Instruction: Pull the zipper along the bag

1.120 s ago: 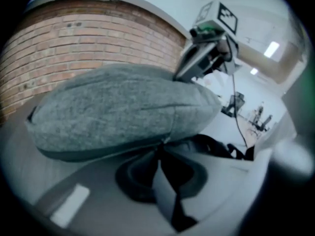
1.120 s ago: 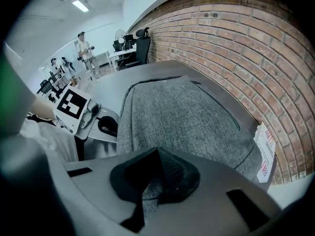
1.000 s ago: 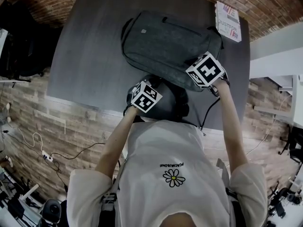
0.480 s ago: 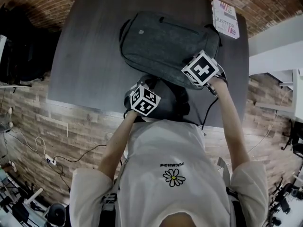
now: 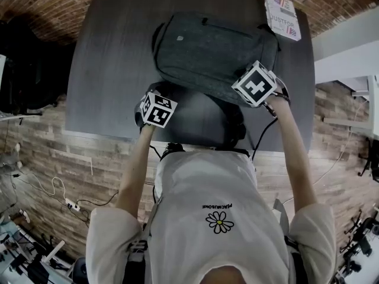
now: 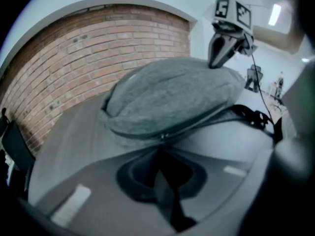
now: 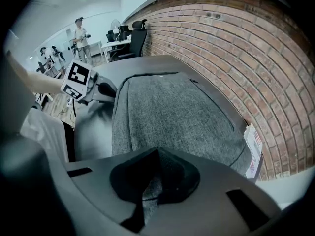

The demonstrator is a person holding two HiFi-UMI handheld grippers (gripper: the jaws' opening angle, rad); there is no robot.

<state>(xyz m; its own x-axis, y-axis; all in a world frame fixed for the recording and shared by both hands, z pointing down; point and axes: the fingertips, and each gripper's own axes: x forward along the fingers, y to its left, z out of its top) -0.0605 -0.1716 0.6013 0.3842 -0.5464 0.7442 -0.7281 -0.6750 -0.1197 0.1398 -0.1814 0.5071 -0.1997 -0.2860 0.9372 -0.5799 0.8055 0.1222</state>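
Grey woven cloth covers the bag (image 5: 216, 46), which lies flat on the dark table (image 5: 100, 70) in front of the person, its near end at the table's edge.

The zipper (image 6: 206, 119) runs along the bag's side seam. The zipper pull (image 6: 162, 136) sits right at the tips of the left gripper (image 6: 160, 150). That gripper's jaws are pressed together with no gap, and they seem to pinch the pull's tab. The right gripper (image 7: 156, 155) is at the bag's right-hand corner. Its jaws are also closed tight, nipping a fold of the grey cloth, which shows between them.

A white packet (image 5: 283, 15) lies on the far right corner of the table, just beside the bag. The head view shows the word "JUSTFOR" on it. In the right gripper view the same packet is seen edge-on and its print is too small to read. The person's white shirt (image 5: 219, 188) has a daisy and a short line of print that I cannot read with certainty.

Only the left gripper view shows the zipper pull and a black strap (image 6: 256, 118) trailing from the bag's right side. It also shows the right gripper standing on the bag's top, against a brick wall (image 6: 98, 58). Only the right gripper view shows people (image 7: 78, 31) standing far back in the room and an office chair (image 7: 138, 33).
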